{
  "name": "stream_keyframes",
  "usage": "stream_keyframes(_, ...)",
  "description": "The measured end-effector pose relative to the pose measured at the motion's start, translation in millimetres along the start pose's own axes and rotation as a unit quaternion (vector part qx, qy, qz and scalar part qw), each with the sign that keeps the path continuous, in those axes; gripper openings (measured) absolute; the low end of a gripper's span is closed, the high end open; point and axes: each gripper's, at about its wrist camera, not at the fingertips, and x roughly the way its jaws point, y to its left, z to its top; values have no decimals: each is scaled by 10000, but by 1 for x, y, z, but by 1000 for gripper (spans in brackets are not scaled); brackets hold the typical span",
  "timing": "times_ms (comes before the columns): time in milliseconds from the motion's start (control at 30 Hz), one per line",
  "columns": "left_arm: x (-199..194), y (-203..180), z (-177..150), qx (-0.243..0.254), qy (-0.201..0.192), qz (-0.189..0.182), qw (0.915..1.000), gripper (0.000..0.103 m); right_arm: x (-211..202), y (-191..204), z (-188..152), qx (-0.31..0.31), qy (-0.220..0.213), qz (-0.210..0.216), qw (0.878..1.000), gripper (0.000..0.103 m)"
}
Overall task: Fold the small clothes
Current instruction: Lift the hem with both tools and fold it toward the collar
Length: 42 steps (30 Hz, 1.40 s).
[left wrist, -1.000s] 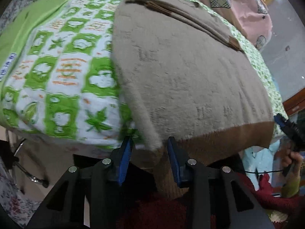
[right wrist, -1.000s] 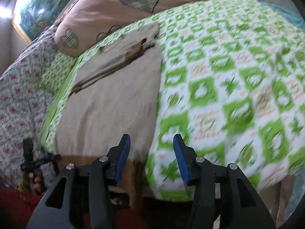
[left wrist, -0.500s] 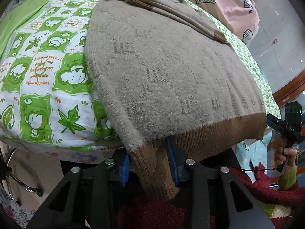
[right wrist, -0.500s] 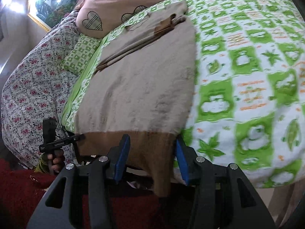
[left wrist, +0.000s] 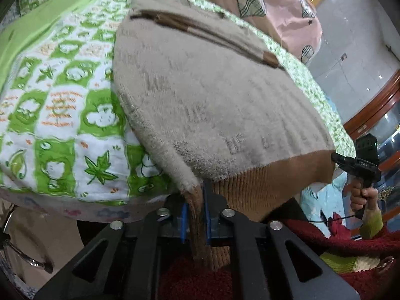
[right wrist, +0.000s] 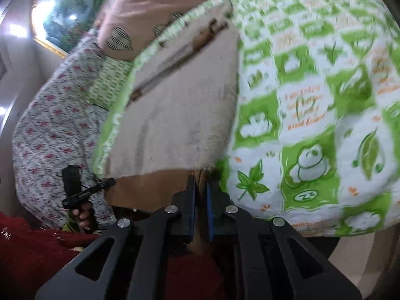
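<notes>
Beige sweater (left wrist: 215,105) flat on green-checked bed (left wrist: 62,115), left gripper (left wrist: 196,215) & right gripper (right wrist: 200,207) fingers closing, each pinching a near hem corner.

A bed covered by a green-and-white checked quilt (left wrist: 62,115) with leaf and cartoon prints carries a beige sweater (left wrist: 212,95), spread flat along the quilt. Its brown ribbed hem (left wrist: 270,182) hangs over the near edge of the bed. At the far end, a pink pillow (left wrist: 275,7) with plaid hearts lies beside the sweater's folded sleeves.
</notes>
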Motion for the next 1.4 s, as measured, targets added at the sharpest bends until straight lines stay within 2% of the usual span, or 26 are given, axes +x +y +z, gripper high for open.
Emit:
stream_keyframes(67,11,-2,-1,-113,127,-15,9999,15,3,1,-2,-44,41,40,10000,15)
stream_keyframes(167,19,-1,1,-99,130,-52,9999,12,3,3,-3,-78,32,84,9999,18)
stream_keyframes(200,18,-4,1,2,88,-37,10000,7,3,6,-3,-152,44,57,9999,18)
stream_keyframes(267,13,-13,0,170,-59,-71,9998,7,1,12,-2,-251,13,145,9996,9)
stream_keyframes(333,0,-15,4,149,-289,-288,9991,6,-10,16,1,-225,-217,623,9976,8)
stream_keyframes(467,-40,-19,23,137,-971,-659,9930,6,-27,24,16,-158,-723,1214,9898,8)
stream_keyframes(600,-63,-24,52,235,-1512,-691,9858,6,-35,34,44,-148,-1147,1439,9828,8)
stream_keyframes(700,-66,-21,88,293,-1885,-705,9791,6,-35,38,76,-206,-1423,1503,9781,8)
stream_keyframes(833,-56,-18,143,338,-2255,-521,9723,6,-24,45,130,-233,-1690,1322,9764,8)
stream_keyframes(1000,-36,-6,206,247,-2467,-341,9682,5,-3,43,194,-60,-1837,1019,9777,8)
stream_keyframes(1200,-11,7,264,100,-2433,-108,9698,5,34,47,257,-26,-1763,618,9824,8)
stream_keyframes(1400,25,35,301,-255,-2248,42,9741,6,74,32,309,126,-1658,386,9853,8)
